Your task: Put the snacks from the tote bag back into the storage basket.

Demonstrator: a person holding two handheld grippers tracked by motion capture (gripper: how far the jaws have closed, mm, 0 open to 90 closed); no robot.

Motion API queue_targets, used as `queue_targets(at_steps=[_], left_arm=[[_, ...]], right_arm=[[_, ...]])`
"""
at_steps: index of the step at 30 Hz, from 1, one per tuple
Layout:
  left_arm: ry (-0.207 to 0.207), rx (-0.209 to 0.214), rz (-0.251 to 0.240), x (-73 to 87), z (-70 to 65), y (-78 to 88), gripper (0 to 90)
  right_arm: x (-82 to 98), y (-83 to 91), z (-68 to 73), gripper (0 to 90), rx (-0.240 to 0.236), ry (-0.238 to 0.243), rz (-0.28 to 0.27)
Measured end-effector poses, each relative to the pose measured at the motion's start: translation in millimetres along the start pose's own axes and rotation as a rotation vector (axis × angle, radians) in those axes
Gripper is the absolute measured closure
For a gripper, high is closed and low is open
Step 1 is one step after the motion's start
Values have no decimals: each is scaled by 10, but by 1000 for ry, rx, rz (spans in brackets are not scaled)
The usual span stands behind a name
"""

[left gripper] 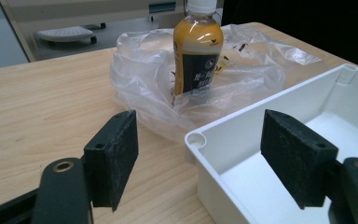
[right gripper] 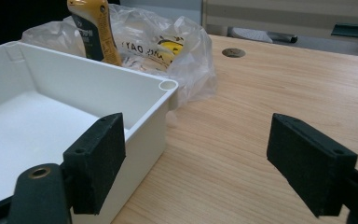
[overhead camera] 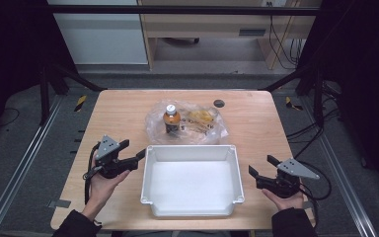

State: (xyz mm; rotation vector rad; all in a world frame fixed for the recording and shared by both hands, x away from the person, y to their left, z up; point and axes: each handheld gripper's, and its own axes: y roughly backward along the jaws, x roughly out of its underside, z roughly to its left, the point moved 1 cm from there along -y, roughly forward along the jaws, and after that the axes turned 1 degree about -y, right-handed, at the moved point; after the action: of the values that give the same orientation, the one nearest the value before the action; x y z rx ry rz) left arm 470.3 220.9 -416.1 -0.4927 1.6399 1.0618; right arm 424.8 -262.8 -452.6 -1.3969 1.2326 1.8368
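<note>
On the light wooden table [overhead camera: 123,111], a white rectangular plastic bin [overhead camera: 192,148] sits between the two hand-held tools. The left gripper [overhead camera: 133,149], beside the bin's left wall, has its jaws spread wide and holds nothing; in its own view one pad [left gripper: 112,156] hangs over bare wood and the other over the bin's near corner. The right gripper [overhead camera: 260,166], by the bin's right side, is equally wide and empty. Just behind the bin lies a crumpled clear plastic bag [overhead camera: 187,123] with an upright orange drink bottle with a white cap [overhead camera: 171,121] in it.
</note>
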Motion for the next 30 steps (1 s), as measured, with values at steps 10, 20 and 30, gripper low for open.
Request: queue_targets(at_steps=[10, 20, 30], left_arm=[[-3, 9, -6, -86, -39, -87, 272], [-2, 17, -14, -184, -73, -199, 272], [7, 14, -12, -256, -69, -313, 271]], right_arm=[[-8, -9, 3, 196, -5, 1, -4], [-28, -25, 33, 196, -14, 3, -4], [-33, -34, 37, 196, -17, 7, -3]])
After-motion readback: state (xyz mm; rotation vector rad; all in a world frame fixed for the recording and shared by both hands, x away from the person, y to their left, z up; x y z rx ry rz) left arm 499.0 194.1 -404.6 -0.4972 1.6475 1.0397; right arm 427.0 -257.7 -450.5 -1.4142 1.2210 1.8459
